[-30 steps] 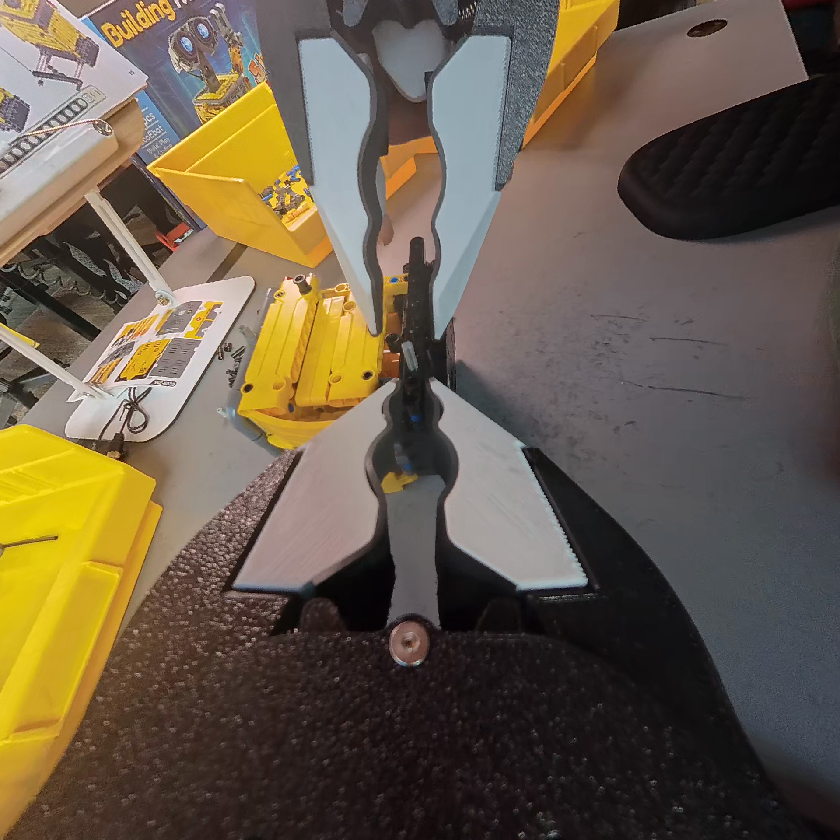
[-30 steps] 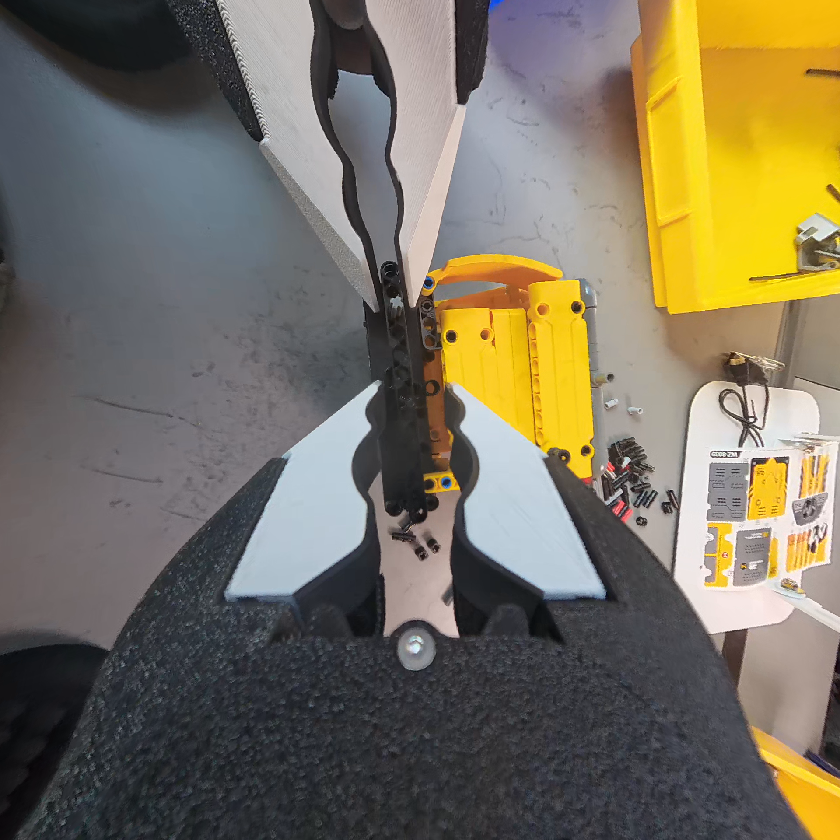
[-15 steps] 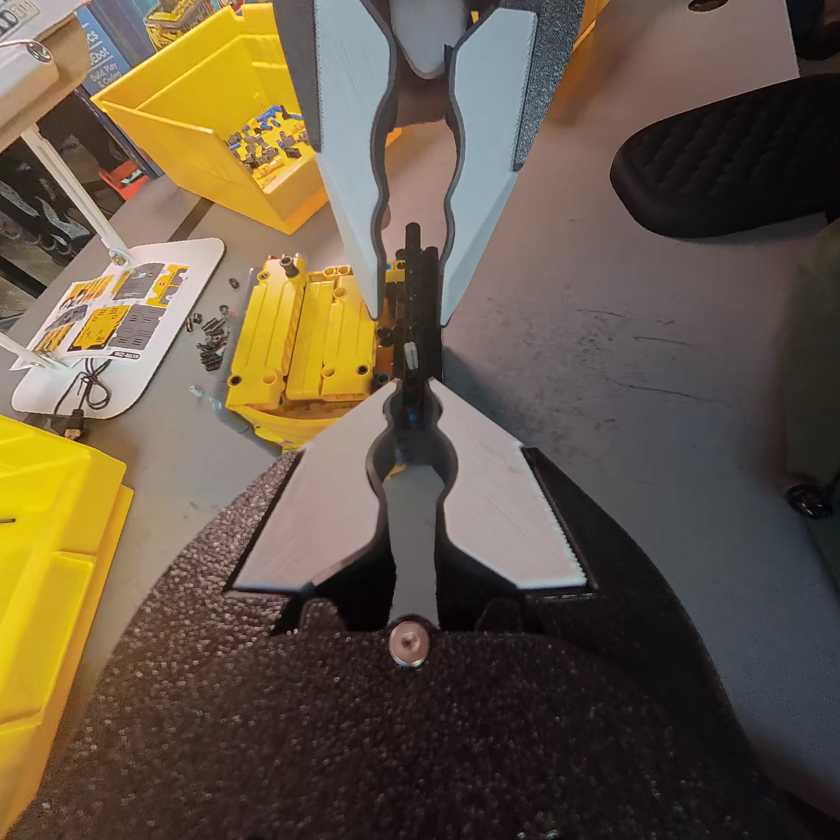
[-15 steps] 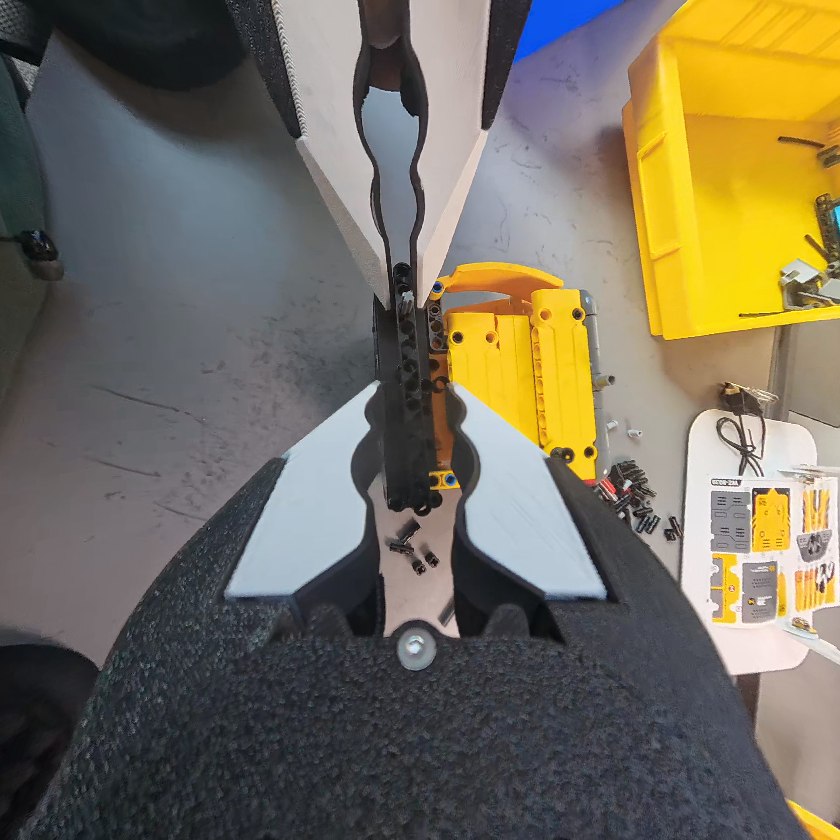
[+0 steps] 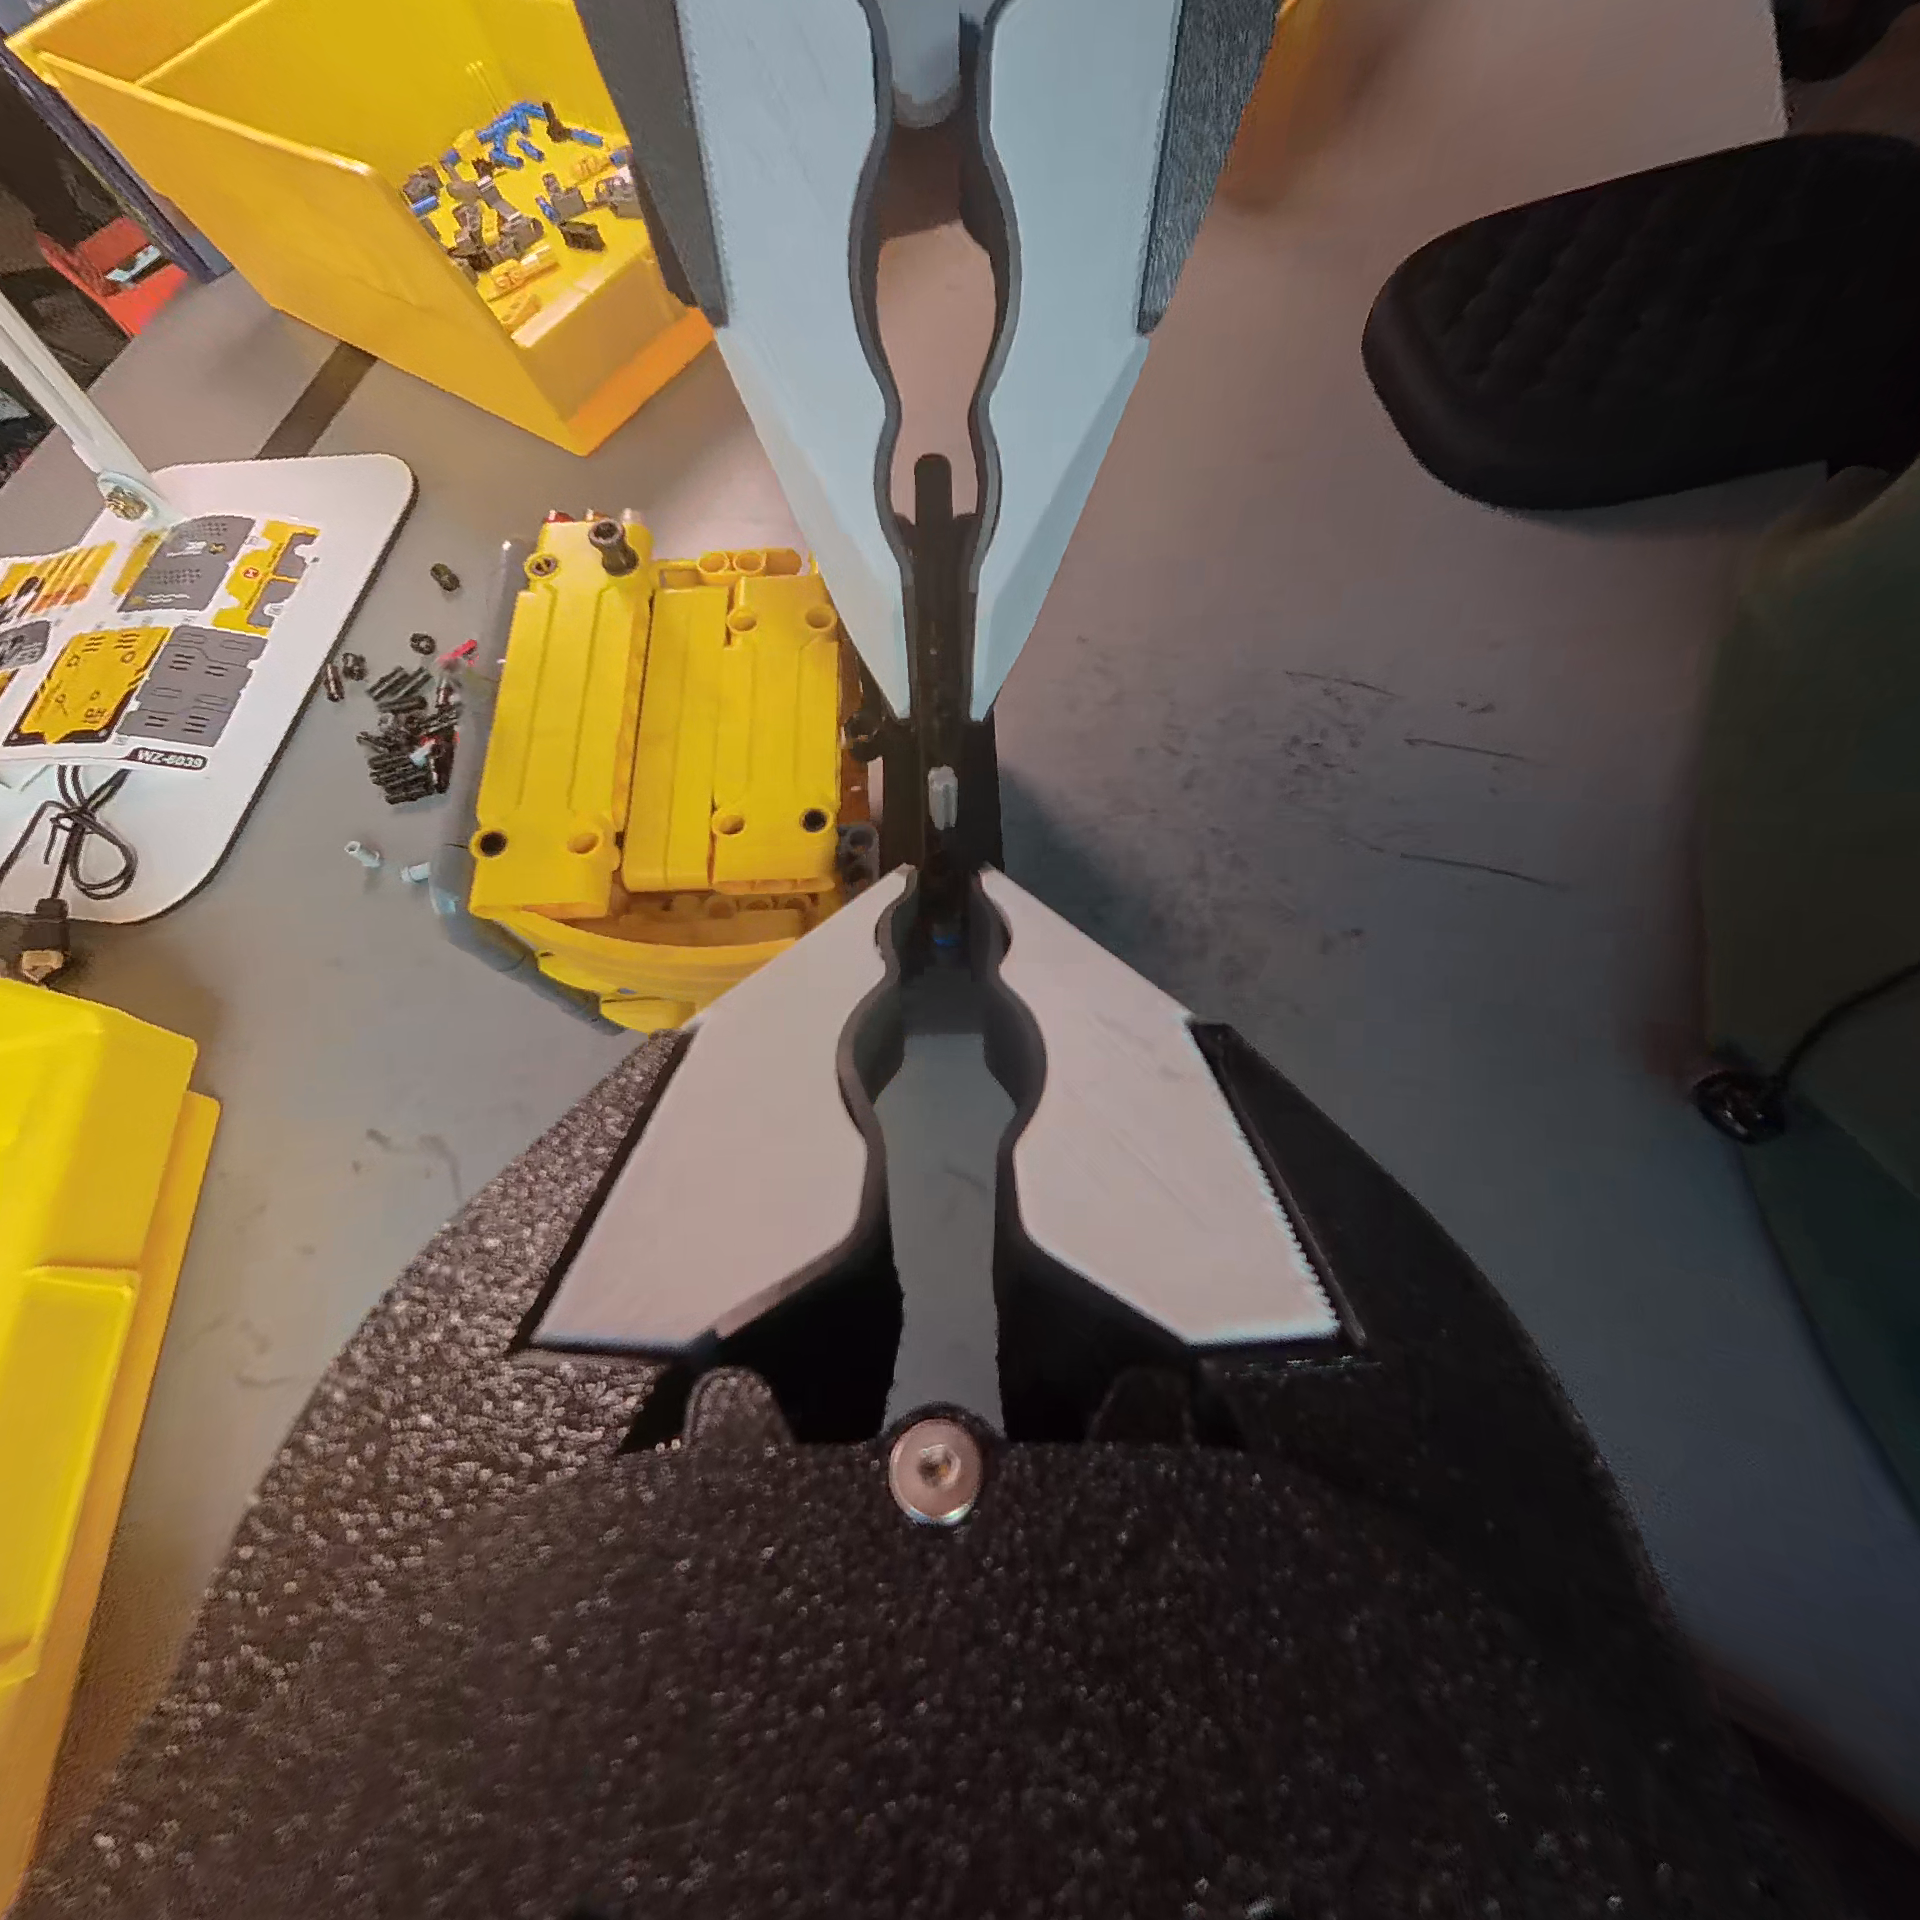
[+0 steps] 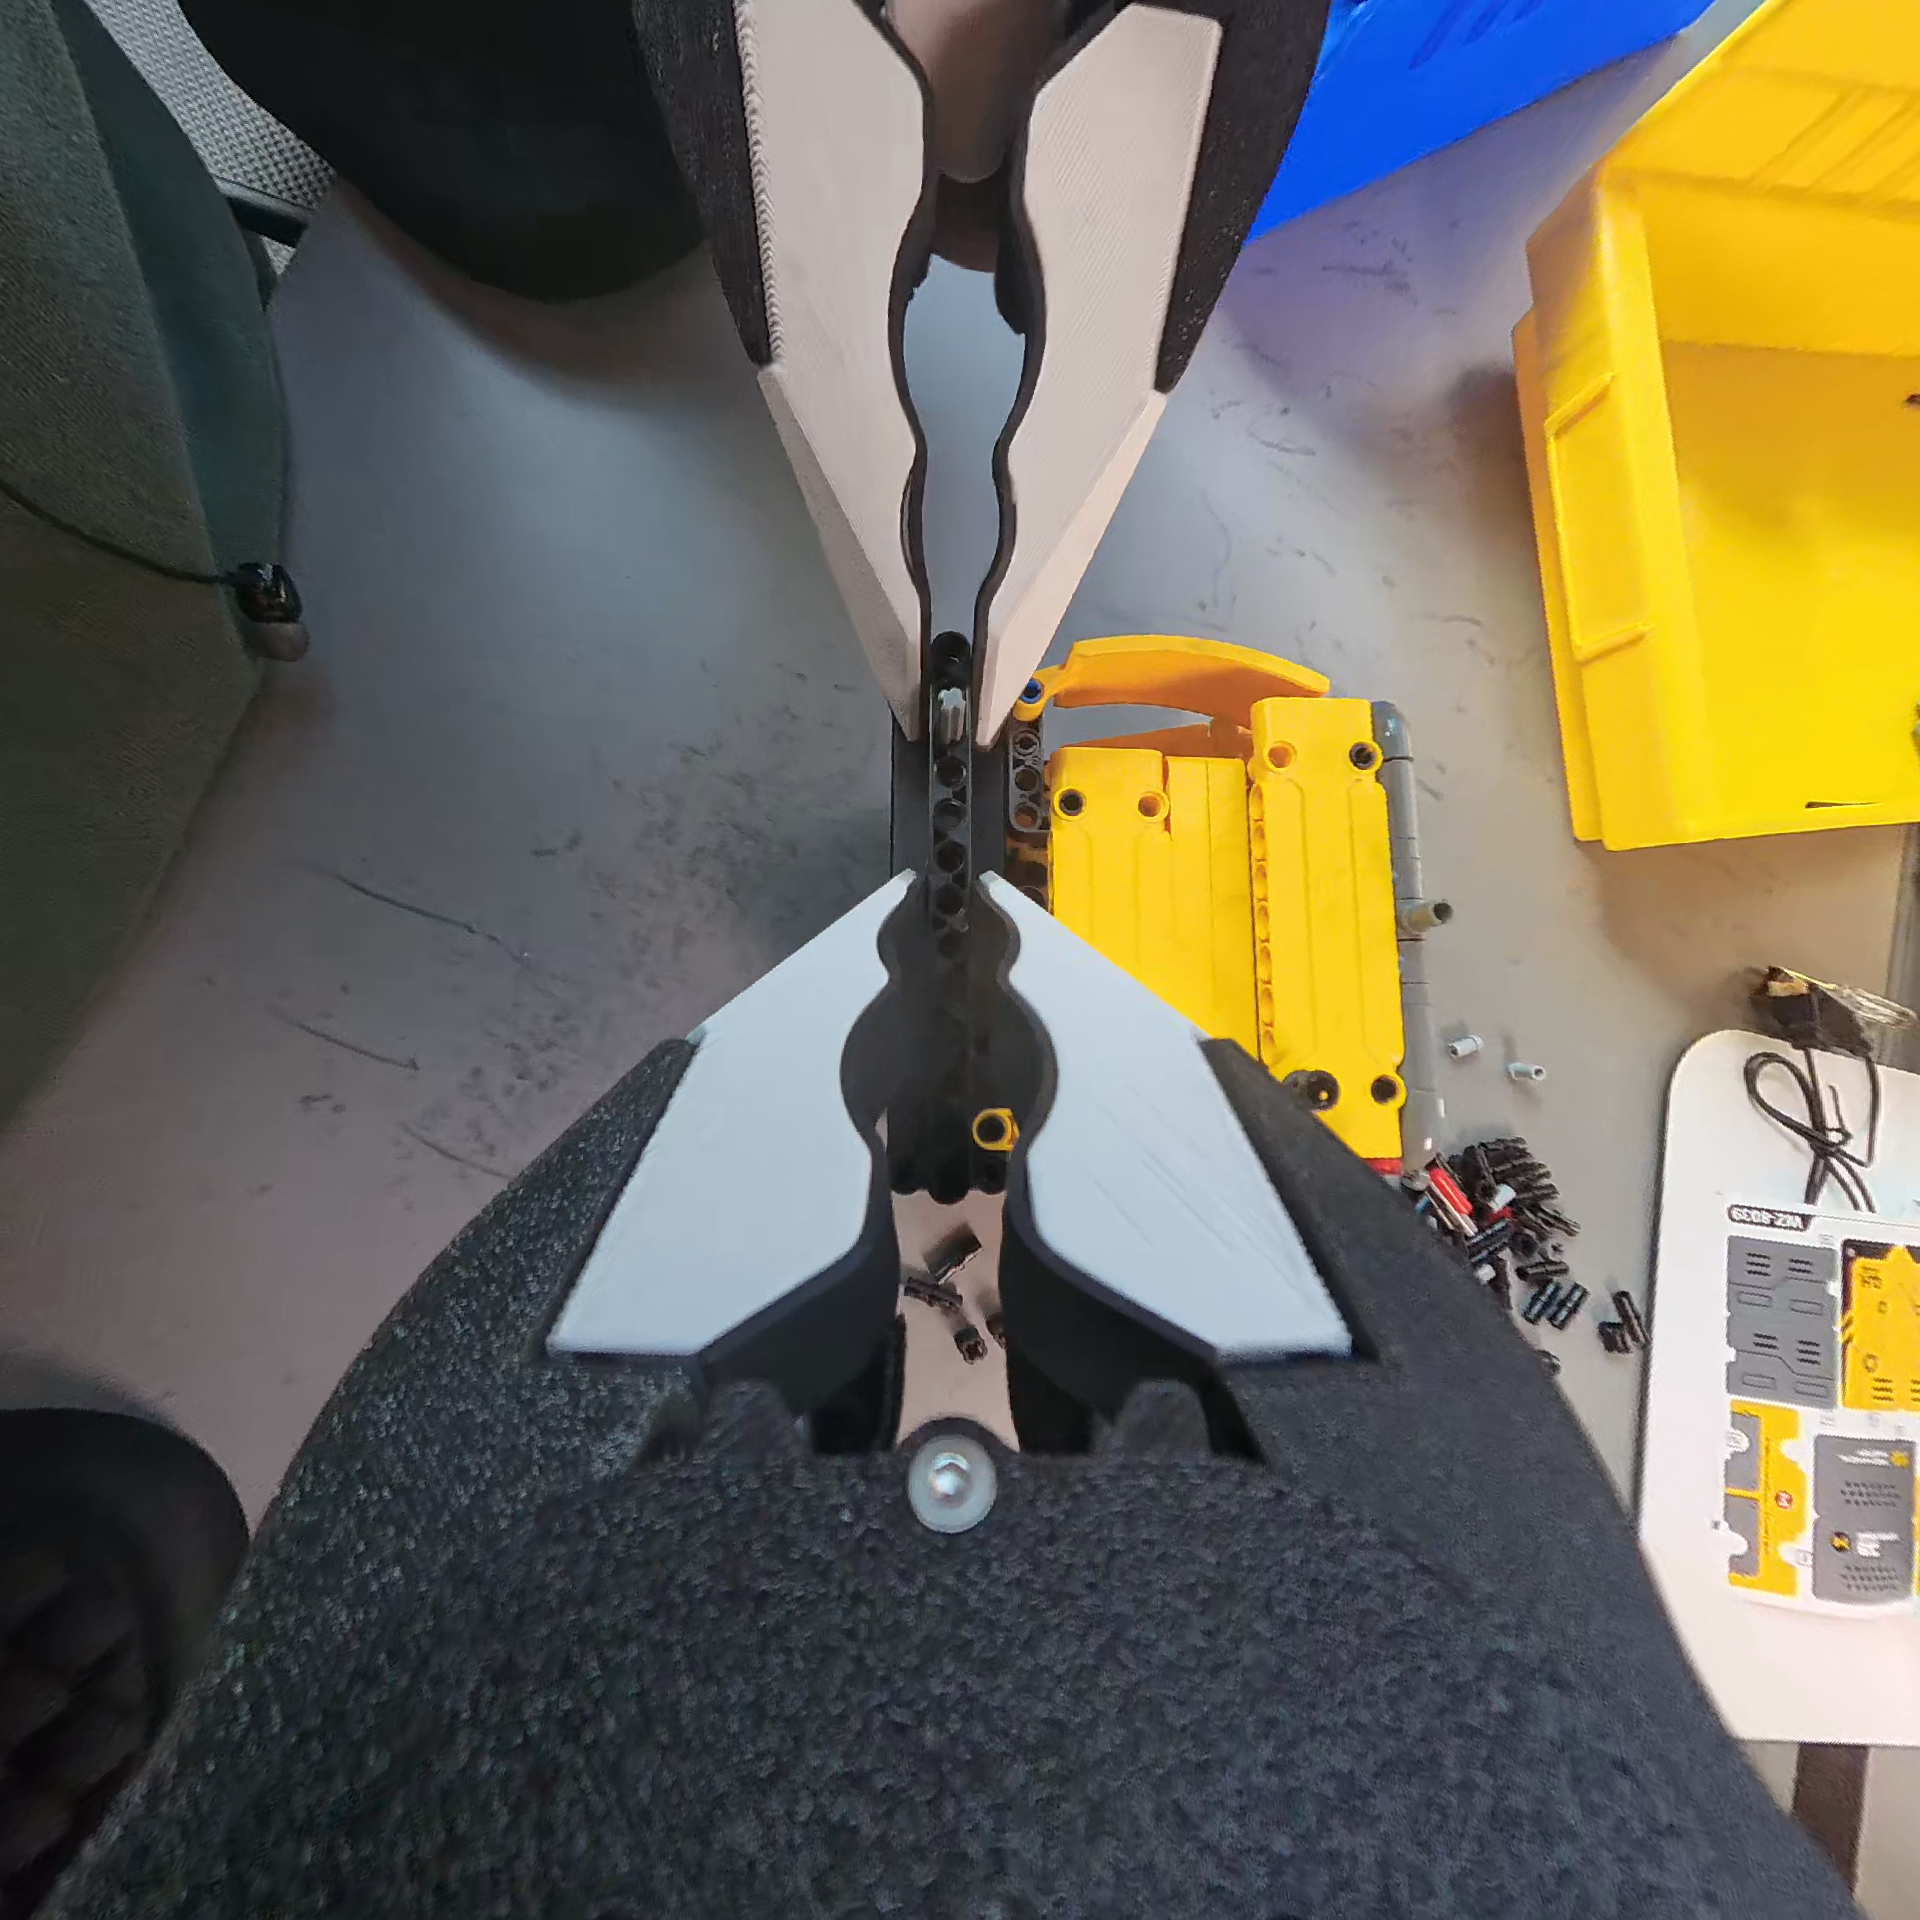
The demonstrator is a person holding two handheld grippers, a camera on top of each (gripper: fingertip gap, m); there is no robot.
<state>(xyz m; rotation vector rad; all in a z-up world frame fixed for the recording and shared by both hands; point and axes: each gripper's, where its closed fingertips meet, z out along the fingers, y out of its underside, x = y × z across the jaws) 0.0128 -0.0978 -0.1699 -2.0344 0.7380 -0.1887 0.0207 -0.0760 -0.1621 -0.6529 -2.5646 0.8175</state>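
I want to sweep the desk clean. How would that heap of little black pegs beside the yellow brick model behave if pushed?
The black pegs look like short round cylinders lying loose on the grey desk, so they would probably roll and scatter rather than slide together. They seem tiny and plastic, likely very light. A few already lie apart from the heap beside the yellow model.

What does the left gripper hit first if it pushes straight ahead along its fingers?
Likely the right gripper, facing it tip to tip. The left gripper is shut on the same black beam, so little gap remains.
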